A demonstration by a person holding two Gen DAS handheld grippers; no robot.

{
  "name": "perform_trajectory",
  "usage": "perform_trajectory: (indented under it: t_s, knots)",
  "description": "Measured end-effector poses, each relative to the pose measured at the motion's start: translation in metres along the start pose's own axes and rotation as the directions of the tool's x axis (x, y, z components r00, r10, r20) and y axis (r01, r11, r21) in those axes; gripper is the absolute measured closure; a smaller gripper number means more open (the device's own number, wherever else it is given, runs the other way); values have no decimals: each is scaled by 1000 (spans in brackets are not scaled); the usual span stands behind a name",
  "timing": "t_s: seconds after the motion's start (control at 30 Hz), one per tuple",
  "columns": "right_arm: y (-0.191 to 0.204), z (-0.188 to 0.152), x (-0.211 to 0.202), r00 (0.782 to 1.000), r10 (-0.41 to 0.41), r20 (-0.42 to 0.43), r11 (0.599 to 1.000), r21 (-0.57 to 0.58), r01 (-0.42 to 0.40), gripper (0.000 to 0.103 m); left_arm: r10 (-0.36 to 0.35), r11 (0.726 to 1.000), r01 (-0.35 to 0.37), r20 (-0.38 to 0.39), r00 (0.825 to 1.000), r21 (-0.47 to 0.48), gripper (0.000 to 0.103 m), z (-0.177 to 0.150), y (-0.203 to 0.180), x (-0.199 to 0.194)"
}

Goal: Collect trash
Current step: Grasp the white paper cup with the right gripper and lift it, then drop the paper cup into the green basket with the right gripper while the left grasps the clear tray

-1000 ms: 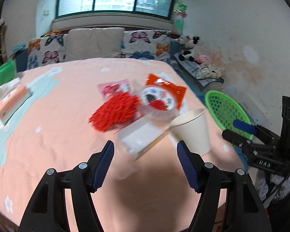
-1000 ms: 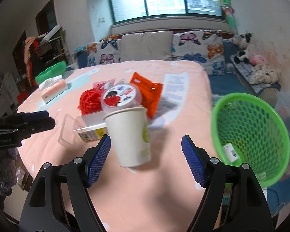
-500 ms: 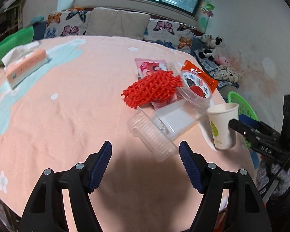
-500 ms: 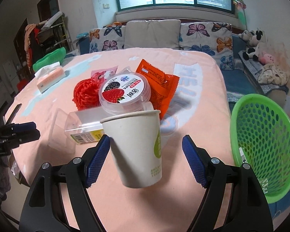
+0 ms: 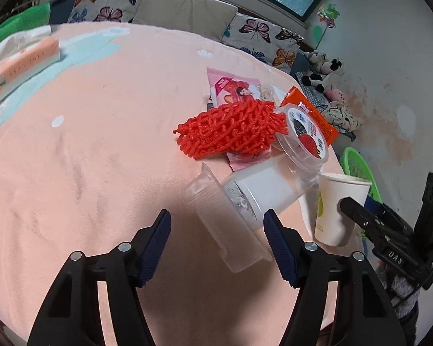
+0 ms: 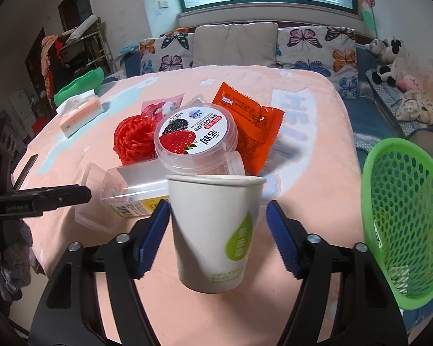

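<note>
- Your right gripper (image 6: pixel 218 230) had its fingers closing around the white paper cup (image 6: pixel 213 230), which stood upright between them at the near edge of the counter (image 6: pixel 317 132); the left pad looked to touch the cup wall, while a sliver of gap showed at the right pad, so I could not call it a firm grip.
- Your left gripper (image 5: pixel 216 248) was narrowing its fingers too, with the near end of the clear plastic container (image 5: pixel 231 219) lying on its side between them; neither pad pressed on it.
- The round clear tub with the strawberry label (image 6: pixel 196 141) leaned on top of that container, just behind the cup.
- The red foam fruit net (image 5: pixel 231 128) lay beside the tub, partly over a pink snack wrapper (image 5: pixel 231 86).
- The orange snack packet (image 6: pixel 251 121) lay behind the tub, touching it.
- The green mesh basket (image 6: pixel 404 216) sat off the counter's right edge, near your right gripper, with a scrap of paper in its bottom.
- A tissue box (image 5: pixel 23 66) rested well apart at the far left of the counter.
</note>
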State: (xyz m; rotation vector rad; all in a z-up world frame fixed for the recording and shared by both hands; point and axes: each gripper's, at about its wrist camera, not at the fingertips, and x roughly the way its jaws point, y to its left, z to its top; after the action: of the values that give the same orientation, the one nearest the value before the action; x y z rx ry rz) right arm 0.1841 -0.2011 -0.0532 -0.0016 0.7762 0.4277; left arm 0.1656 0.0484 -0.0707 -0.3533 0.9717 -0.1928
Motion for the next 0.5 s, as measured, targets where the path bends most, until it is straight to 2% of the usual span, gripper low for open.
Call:
perform_trajectory:
  t_s: [0.27,0.4,0.5]
  knots:
    - [-1,-2,-9,1000,-3,10,1000,7,3,40,-25,1000,25,-23,999,-18,48,9,4,13]
    - [-4,-5,-18,1000,-14,23,1000,13,13,40,-51,998,50,-29,998,-33,60,9,8,15]
    - [-6,-6,-25,999,-21,36,1000,24,21,40,-59,998,58,-30,998,-36,63,7,8,15]
